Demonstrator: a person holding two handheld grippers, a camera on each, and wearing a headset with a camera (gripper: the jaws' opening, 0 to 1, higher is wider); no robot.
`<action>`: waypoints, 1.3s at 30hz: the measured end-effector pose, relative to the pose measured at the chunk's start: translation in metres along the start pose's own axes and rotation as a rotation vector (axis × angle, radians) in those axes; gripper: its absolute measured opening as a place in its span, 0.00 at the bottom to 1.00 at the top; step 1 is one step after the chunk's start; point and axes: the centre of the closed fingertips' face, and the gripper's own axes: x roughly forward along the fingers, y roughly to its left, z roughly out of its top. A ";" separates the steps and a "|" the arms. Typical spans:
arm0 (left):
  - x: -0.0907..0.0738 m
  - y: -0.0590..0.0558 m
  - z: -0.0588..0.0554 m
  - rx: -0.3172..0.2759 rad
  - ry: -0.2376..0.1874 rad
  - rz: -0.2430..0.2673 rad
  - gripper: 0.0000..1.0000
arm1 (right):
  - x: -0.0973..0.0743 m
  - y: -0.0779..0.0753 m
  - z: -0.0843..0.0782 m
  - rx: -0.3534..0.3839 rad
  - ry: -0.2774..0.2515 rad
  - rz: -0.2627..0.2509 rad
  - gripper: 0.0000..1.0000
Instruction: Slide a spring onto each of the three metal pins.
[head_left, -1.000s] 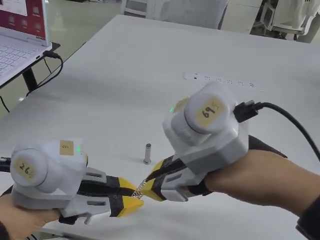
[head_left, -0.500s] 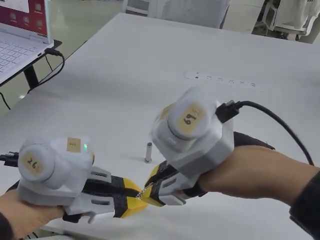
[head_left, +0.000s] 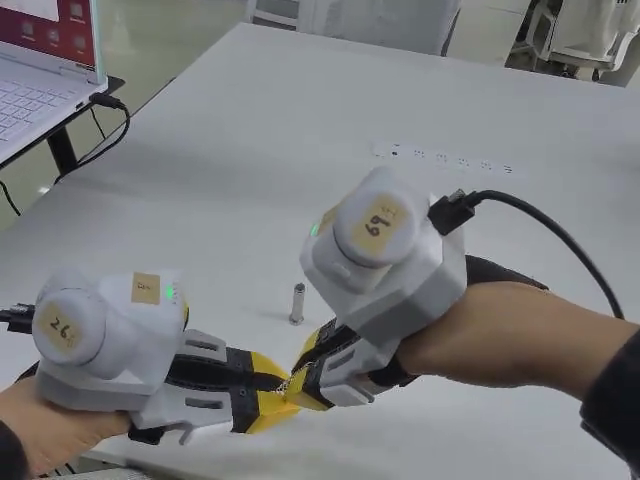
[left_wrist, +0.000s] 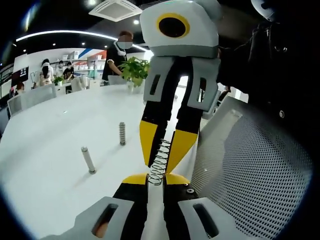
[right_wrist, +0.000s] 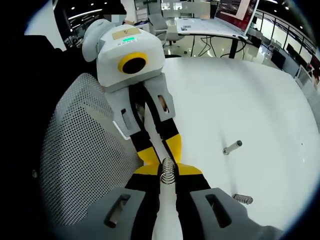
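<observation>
Our left gripper's jaws are pinched shut on the near end of a spring. Our right gripper meets it tip to tip and nips the far end of the same coil. The spring's long axis therefore runs straight from one pair of jaws to the other, lying roughly level above the near edge of the table. We cannot tell whether a pin sits inside it.

Beyond the jaws, a bare pin stands upright on the table, and it is nearer to our right gripper. We judge that the coil must be tipped from level to upright and brought over that pin's top.

Farther off stands a second pin, already wearing a coil. We count two pins standing and two springs, one held and one fitted.
</observation>
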 end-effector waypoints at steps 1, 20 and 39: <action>0.000 0.000 0.000 0.005 -0.004 0.001 0.03 | 0.000 0.000 0.000 0.001 0.000 0.001 0.09; -0.002 0.013 -0.006 -0.016 -0.035 0.059 0.25 | -0.018 -0.019 -0.005 0.020 0.047 -0.027 0.09; -0.006 0.028 -0.006 -0.047 -0.055 0.146 0.67 | -0.046 -0.053 0.004 0.033 0.045 -0.104 0.09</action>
